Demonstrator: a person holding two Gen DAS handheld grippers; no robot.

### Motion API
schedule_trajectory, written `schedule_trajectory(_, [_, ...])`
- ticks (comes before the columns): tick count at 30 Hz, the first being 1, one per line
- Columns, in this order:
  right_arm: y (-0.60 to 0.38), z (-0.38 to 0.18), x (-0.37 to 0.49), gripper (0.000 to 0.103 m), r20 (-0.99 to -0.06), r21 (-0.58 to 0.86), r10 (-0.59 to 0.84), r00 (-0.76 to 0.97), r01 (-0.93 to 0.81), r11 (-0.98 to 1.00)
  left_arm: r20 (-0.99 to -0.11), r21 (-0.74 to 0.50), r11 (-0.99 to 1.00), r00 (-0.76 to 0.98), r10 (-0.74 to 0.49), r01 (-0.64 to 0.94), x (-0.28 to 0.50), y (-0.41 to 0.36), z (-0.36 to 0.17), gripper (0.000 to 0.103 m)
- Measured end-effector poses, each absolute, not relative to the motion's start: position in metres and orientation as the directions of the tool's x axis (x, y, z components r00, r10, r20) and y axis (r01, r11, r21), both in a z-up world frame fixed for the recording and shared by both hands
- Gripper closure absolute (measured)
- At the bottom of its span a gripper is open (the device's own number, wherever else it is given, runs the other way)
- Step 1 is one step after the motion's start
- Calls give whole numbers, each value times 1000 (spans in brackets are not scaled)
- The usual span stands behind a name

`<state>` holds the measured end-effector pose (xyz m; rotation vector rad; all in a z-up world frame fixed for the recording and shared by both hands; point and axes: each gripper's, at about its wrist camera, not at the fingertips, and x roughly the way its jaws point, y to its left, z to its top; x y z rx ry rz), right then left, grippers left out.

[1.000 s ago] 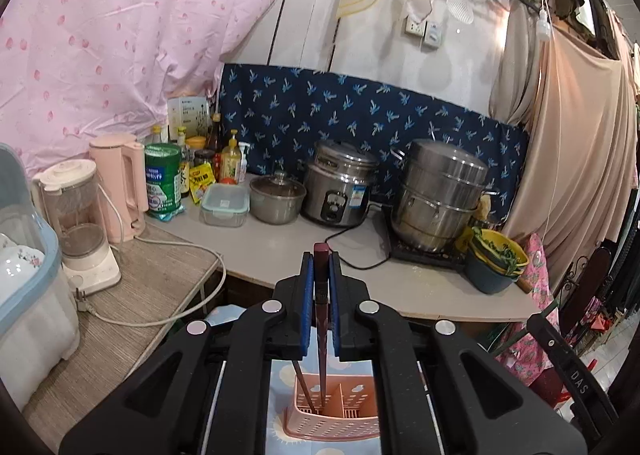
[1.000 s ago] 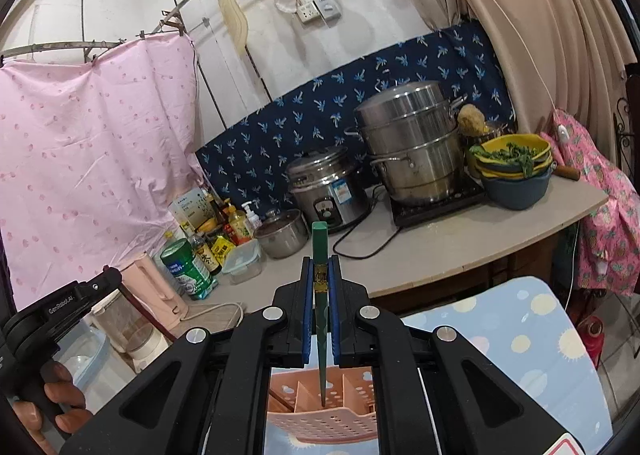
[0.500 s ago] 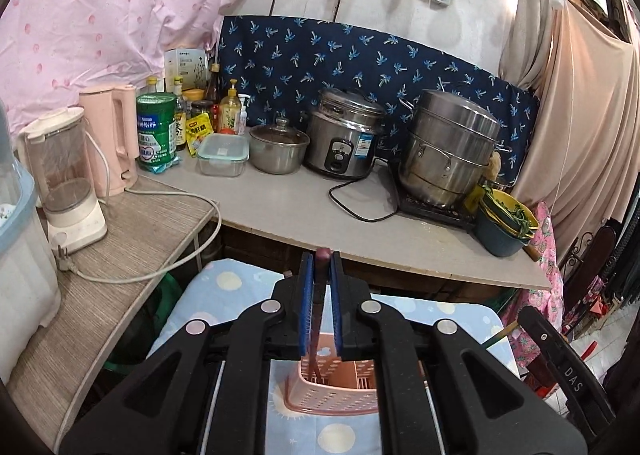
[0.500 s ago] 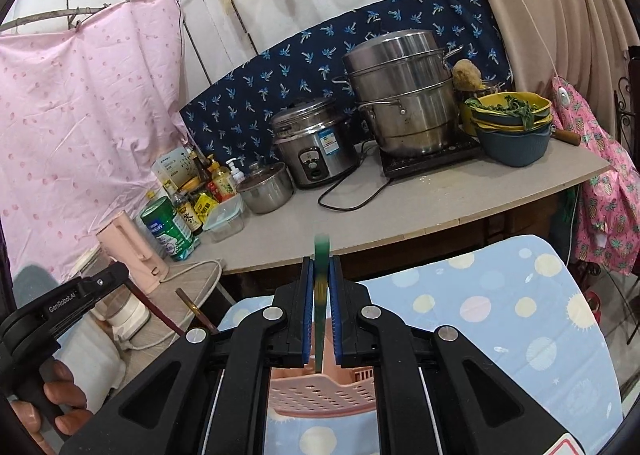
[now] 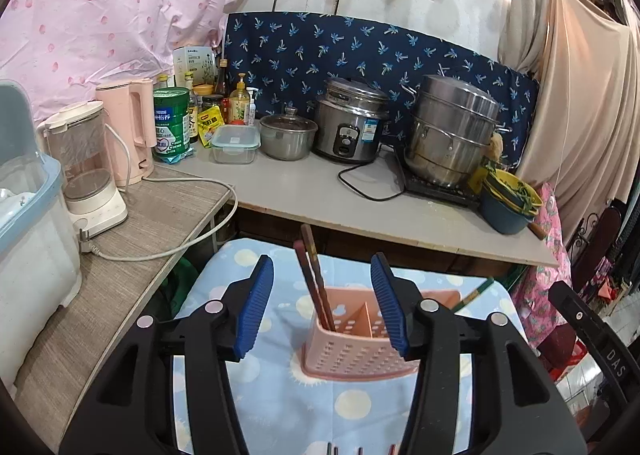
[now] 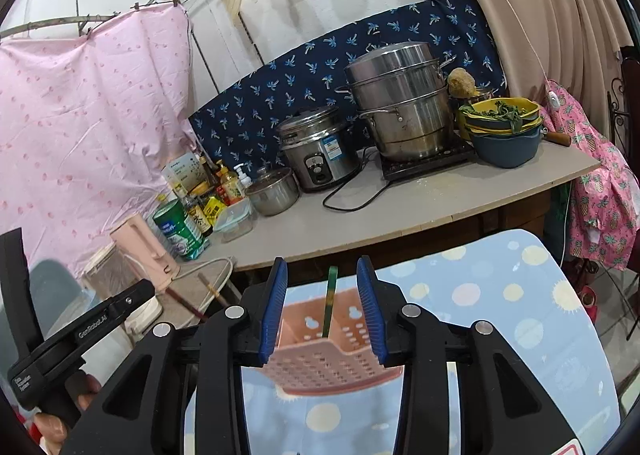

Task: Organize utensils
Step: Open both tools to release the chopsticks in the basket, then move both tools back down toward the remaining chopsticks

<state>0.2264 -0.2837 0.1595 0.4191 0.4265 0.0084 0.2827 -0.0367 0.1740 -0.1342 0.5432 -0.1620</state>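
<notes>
A pink perforated utensil holder [image 5: 352,347] stands on a blue dotted tablecloth [image 5: 280,395]. Two dark red chopsticks [image 5: 314,279] stand in its left compartment, leaning left. A green chopstick [image 5: 474,291] sticks out at its right side. My left gripper [image 5: 322,305] is open and empty just above the holder. In the right wrist view the holder [image 6: 328,355] holds the green chopstick [image 6: 330,301], upright between the open fingers of my right gripper [image 6: 322,307]. The red chopsticks [image 6: 188,301] show at the left there.
Behind the table runs a grey counter [image 5: 312,191] with a rice cooker [image 5: 350,121], a steel steamer pot [image 5: 452,135], stacked bowls [image 5: 508,203], jars and a pink kettle [image 5: 132,131]. A blender [image 5: 86,171] stands on the left shelf. Utensil tips [image 5: 360,449] show at the bottom edge.
Both grippers have opened. The red chopsticks left my left gripper and the green chopstick left my right gripper; all now stand in the holder. Both grippers moved down towards the holder.
</notes>
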Motion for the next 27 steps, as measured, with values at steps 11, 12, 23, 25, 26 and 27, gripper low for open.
schedule_trajectory(11, [-268, 130, 169, 67, -459, 362, 102, 882, 81, 929, -548, -123, 987, 822, -153, 101, 229, -28, 147, 51])
schedule_trajectory(12, [-267, 126, 163, 67, -466, 361, 104, 879, 82, 929, -556, -115, 988, 818, -146, 98, 226, -28, 143, 51])
schedule_trajectory(23, [-251, 66, 99, 67, -592, 278, 80, 802, 111, 954, -645, -73, 992, 753, -126, 104, 166, -17, 78, 51])
schedule_trajectory(25, [-247, 54, 88, 67, -617, 252, 69, 784, 113, 961, -661, -66, 992, 740, -124, 107, 158, -16, 67, 51])
schedule_trajectory(26, [-245, 47, 82, 67, -628, 242, 68, 775, 112, 964, -671, -66, 992, 731, -124, 107, 154, -16, 61, 51])
schedule_trajectory(27, [-244, 41, 77, 67, -641, 235, 67, 765, 112, 966, -682, -72, 991, 720, -129, 109, 150, -15, 55, 51])
